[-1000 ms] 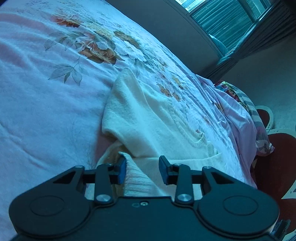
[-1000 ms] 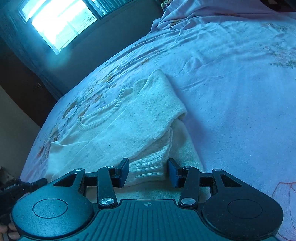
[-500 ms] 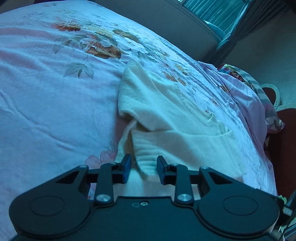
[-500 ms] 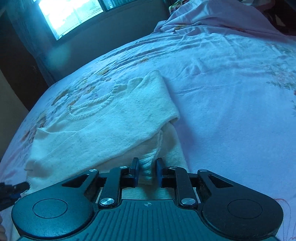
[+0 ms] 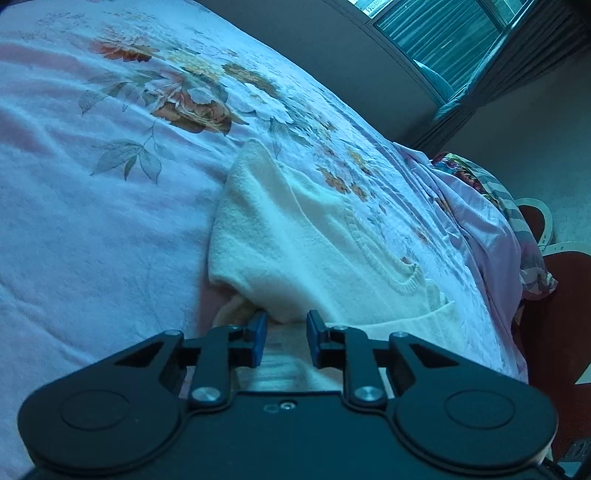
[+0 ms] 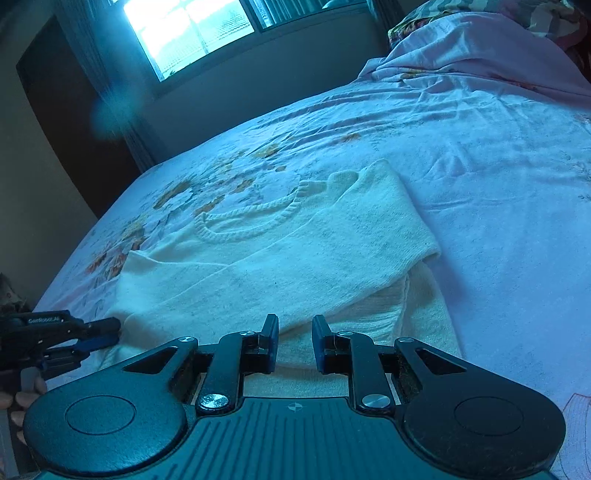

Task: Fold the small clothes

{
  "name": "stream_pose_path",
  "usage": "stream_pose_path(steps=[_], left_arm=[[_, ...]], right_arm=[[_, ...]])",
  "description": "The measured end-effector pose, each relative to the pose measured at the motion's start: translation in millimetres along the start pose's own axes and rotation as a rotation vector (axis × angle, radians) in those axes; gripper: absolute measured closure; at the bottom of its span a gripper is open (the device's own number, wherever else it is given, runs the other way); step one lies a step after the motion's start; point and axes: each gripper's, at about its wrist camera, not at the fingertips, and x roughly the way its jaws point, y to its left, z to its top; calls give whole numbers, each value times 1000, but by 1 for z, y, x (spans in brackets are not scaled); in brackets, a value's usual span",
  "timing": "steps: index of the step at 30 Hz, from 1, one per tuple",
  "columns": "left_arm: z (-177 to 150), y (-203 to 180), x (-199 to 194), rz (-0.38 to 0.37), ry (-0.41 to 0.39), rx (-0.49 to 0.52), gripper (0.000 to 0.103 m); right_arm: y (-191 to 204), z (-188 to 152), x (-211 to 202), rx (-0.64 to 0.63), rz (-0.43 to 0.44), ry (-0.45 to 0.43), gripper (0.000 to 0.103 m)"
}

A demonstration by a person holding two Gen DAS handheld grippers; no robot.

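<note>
Bed covered by pale pink floral sheet, lightly creased. Cream knit sweater lies flat on it, sleeves folded over the body. Rumpled bedding heaped at the head end.

There is one white sweater on one bed, two tongs, left and right, and one window.

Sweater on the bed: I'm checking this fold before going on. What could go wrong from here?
Left tool is closing on sweater hem under a folded-in sleeve; it may catch one layer only, opening the fold. Right tool grips inboard of the hem corner, which may sag.
</note>
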Motion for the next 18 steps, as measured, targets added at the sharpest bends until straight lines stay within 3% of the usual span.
stream_pose_path(steps=[2, 4, 7, 13, 14, 18], left_arm=[[2, 12, -4, 92, -63, -24, 85], [2, 29, -9, 104, -69, -85, 83], [-2, 28, -21, 122, -48, -24, 84], [-11, 2, -61, 53, -67, 12, 79], [-14, -7, -61, 44, -58, 27, 74], [-30, -30, -47, 32, -18, 97, 72]], right_arm=[[-1, -3, 4, -7, -14, 16, 84], [-8, -7, 5, 2, -20, 31, 84], [-16, -10, 6, 12, -26, 47, 84], [-12, 1, -7, -13, -40, -12, 84], [-19, 3, -7, 18, -51, -14, 84], [-45, 8, -6, 98, -81, -10, 84]])
